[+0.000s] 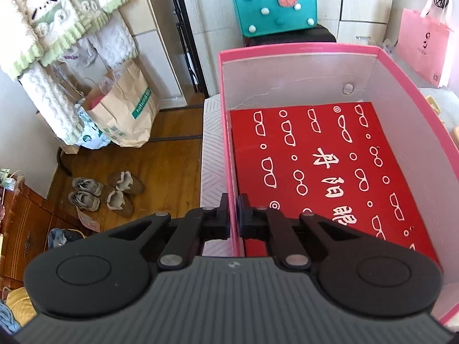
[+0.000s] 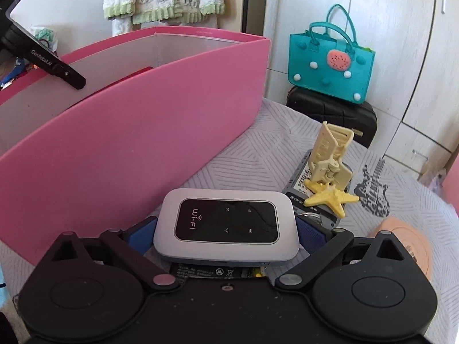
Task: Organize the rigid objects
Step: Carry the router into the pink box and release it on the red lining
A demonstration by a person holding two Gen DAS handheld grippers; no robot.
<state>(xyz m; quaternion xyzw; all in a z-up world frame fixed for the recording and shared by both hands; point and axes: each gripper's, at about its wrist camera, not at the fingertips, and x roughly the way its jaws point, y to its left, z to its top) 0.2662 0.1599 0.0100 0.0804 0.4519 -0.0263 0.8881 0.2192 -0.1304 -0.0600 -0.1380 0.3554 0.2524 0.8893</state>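
A large pink box (image 1: 229,143) stands open on the patterned bed cover. A red carton printed with white glasses (image 1: 315,166) lies flat on its floor. My left gripper (image 1: 235,215) is shut on the box's left wall, one finger outside and one inside. In the right wrist view the same pink box (image 2: 137,132) stands at the left. A white Wi-Fi router (image 2: 226,223) lies between the blue pads (image 2: 142,235) of my right gripper (image 2: 226,236), whose jaws stand wide apart beside its two ends. The router rests on a black labelled item (image 2: 218,272).
Right of the router a cream clip (image 2: 330,154) and a yellow starfish (image 2: 330,199) sit on a grey device (image 2: 298,183). A peach disc (image 2: 407,243) lies at the right. A teal felt bag (image 2: 330,60) stands on a black case (image 2: 332,111). Shoes (image 1: 106,192) and paper bags (image 1: 126,114) are on the floor.
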